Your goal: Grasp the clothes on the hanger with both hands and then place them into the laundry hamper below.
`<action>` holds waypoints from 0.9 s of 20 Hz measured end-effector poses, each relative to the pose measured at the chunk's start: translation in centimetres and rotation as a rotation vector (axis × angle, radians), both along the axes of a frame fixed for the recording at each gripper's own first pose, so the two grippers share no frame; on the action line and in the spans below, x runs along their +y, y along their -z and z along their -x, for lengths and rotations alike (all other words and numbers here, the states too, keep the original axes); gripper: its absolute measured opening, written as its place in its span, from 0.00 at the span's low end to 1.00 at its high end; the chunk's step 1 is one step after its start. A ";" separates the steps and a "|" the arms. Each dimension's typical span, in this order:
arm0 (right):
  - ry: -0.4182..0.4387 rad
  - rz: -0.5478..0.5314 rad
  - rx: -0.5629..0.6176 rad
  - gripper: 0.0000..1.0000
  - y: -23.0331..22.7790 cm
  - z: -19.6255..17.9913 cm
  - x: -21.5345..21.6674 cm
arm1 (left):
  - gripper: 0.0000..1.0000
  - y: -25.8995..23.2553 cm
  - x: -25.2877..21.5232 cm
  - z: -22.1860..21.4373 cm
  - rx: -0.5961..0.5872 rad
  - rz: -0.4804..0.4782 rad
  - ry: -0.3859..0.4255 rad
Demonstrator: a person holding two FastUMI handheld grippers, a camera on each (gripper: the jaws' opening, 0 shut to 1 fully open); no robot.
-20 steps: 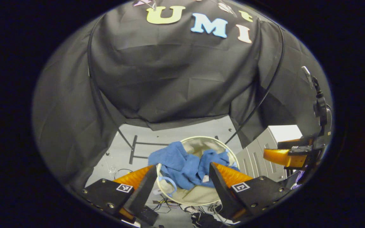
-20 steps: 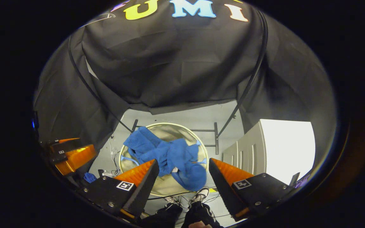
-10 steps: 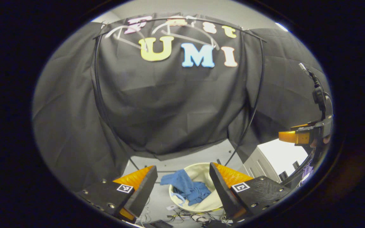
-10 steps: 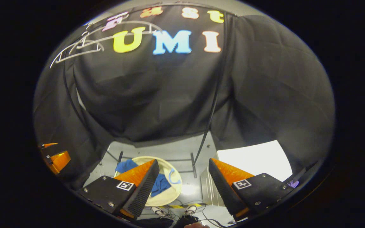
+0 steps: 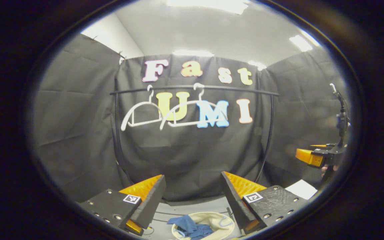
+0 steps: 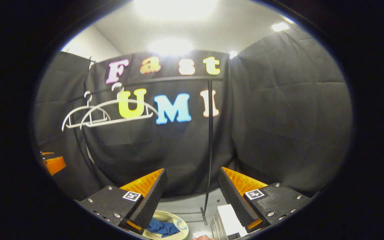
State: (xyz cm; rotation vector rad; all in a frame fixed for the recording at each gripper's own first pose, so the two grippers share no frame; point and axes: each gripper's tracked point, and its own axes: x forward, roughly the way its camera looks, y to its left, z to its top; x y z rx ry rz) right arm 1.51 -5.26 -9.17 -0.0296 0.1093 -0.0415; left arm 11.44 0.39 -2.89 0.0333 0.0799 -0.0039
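Note:
The blue clothes lie crumpled in the round cream laundry hamper on the floor, low in the left gripper view. In the right gripper view the blue clothes and the hamper sit at the bottom edge. Two bare white hangers hang on the black rail; the hangers also appear in the right gripper view. My left gripper is open and holds nothing, raised well above the hamper. My right gripper is open and holds nothing too; the right gripper appears at the right of the left gripper view.
The rail's black upright stands just ahead of my right gripper. A white cabinet sits on the floor right of the hamper. Black cloth walls close in the booth on three sides.
Both grippers have risen and tilted up from over the hamper, so the hamper with the blue clothes dropped to the bottom of both views and the rail with bare hangers came into sight.

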 end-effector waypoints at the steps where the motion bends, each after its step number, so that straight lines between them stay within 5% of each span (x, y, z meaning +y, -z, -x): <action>1: -0.006 0.003 -0.056 0.94 -2.1 0.3 -0.9 | 0.96 -2.8 -0.3 1.4 -0.035 0.021 -0.022; 5: -0.034 0.013 -0.198 0.94 -7.9 0.8 -4.3 | 0.95 -10.9 -2.2 3.7 -0.191 0.061 -0.072; 6: -0.038 0.014 -0.212 0.99 -7.9 1.6 -4.8 | 0.95 -12.3 -2.5 4.6 -0.224 0.056 -0.092; 11: -0.021 -0.027 -0.209 0.94 -7.5 3.6 -7.4 | 0.95 -16.0 -1.8 9.9 -0.365 0.008 -0.252; 18: 0.024 -0.028 -0.199 0.91 -6.2 4.7 -6.6 | 0.96 -11.6 -2.0 9.9 -0.255 0.000 -0.193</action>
